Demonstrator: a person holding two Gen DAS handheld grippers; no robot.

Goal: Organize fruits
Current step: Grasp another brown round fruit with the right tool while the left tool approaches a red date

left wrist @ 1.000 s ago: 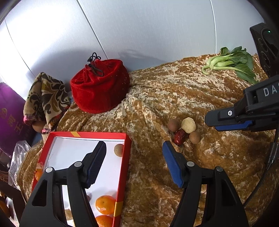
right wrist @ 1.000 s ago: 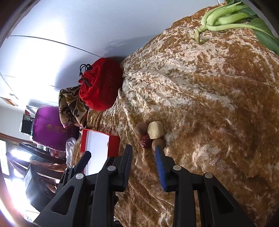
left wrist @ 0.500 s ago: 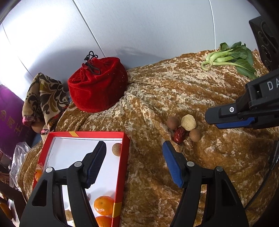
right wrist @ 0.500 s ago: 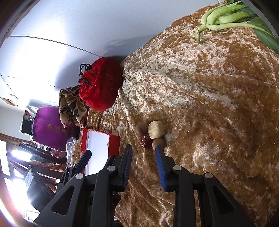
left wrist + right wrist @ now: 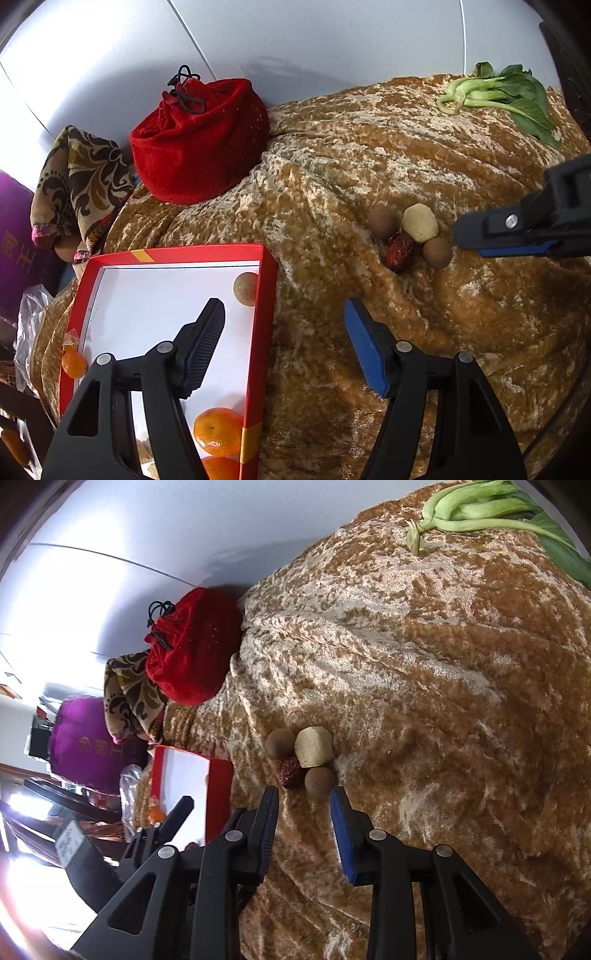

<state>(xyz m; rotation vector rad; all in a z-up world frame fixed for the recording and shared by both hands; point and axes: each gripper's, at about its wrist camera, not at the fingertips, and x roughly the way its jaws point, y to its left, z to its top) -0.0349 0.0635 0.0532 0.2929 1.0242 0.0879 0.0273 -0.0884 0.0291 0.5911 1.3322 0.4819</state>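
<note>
On the gold velvet cloth (image 5: 369, 155) lies a small cluster: two brown longans (image 5: 384, 221) (image 5: 437, 252), a pale peeled fruit (image 5: 420, 222) and a red date (image 5: 399, 249). My right gripper (image 5: 303, 794) stands narrowly open, its tips right at the nearer longan (image 5: 320, 780) without pressing it. In the left wrist view the right gripper (image 5: 465, 236) comes in from the right beside that longan. My left gripper (image 5: 282, 306) is wide open and empty over the right wall of the red box (image 5: 266, 295). The box holds a longan (image 5: 245, 289) and oranges (image 5: 218, 430).
A red drawstring pouch (image 5: 199, 140) sits at the back left by the wall, with a patterned cloth (image 5: 81, 177) beside it. Bok choy (image 5: 502, 92) lies at the back right. A purple bag (image 5: 85, 738) and a plastic wrapper (image 5: 29, 321) lie off the left edge.
The left gripper has dipped a little, so the cloth and fruit sit higher in its view. The right gripper has barely moved; its jaws stand a touch wider.
</note>
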